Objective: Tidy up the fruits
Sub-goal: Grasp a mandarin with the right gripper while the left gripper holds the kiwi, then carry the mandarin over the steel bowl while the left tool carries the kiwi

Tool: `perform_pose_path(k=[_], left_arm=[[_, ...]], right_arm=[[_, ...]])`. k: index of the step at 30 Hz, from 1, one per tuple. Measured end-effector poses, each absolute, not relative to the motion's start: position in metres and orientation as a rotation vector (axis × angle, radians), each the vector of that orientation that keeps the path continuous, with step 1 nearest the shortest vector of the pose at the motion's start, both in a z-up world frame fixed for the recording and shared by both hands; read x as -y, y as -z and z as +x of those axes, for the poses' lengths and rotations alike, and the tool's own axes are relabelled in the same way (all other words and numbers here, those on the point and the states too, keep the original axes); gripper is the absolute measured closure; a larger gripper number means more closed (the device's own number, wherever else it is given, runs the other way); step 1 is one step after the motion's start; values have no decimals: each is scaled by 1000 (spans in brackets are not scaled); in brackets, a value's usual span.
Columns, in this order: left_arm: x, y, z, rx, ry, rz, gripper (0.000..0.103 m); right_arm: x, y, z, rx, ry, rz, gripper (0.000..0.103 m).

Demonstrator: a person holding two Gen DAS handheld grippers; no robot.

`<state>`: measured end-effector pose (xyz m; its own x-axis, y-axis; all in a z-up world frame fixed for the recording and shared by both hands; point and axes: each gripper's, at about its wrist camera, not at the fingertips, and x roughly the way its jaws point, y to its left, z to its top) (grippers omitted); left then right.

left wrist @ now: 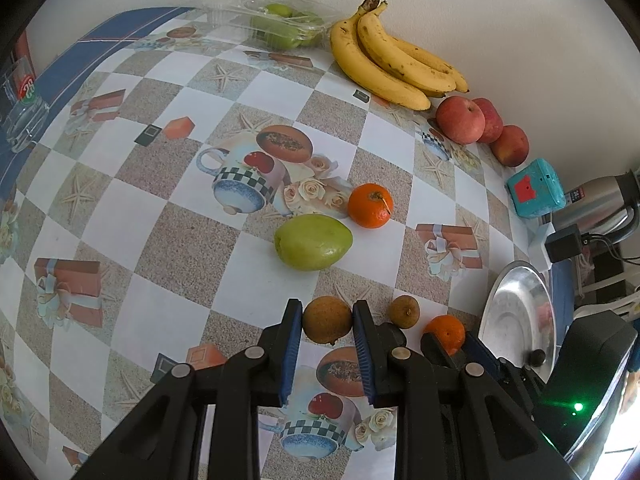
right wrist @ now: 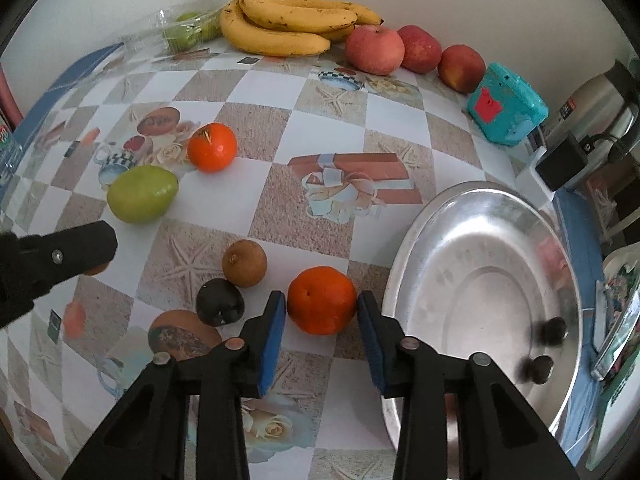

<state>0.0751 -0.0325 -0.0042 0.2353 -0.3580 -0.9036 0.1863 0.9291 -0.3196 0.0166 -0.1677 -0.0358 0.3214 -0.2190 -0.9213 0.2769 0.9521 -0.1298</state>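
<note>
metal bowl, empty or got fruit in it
Nearly empty: the metal bowl holds only two small dark fruits; no oranges or apples inside.

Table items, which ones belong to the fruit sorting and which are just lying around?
Job: bananas, apples, oranges, green fruit, brown fruits, metal bowl.
Lying about: teal box, flask, glass.

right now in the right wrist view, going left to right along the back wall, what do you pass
clear box of green fruit → bananas → three red apples → teal box → steel flask
</note>
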Motion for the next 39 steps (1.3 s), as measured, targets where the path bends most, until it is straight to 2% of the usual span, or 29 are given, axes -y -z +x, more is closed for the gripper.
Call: perform_pose_path(k=[7, 17, 24, 39], left_arm=[[31, 4, 76, -1281, 373, -160, 75], [28, 2, 82, -1274, 367, -181, 75], [30, -4, 93, -1253, 355, -181, 75], [90, -17, 117, -1221, 385, -32, 75]], right_arm=[[170, 33, 16, -1194, 318, 86, 66], [185, 15, 5, -1121, 225, 353, 66], [187, -3, 6, -1086, 242, 398, 66], [236, -19, 6, -1050, 341, 476, 66]])
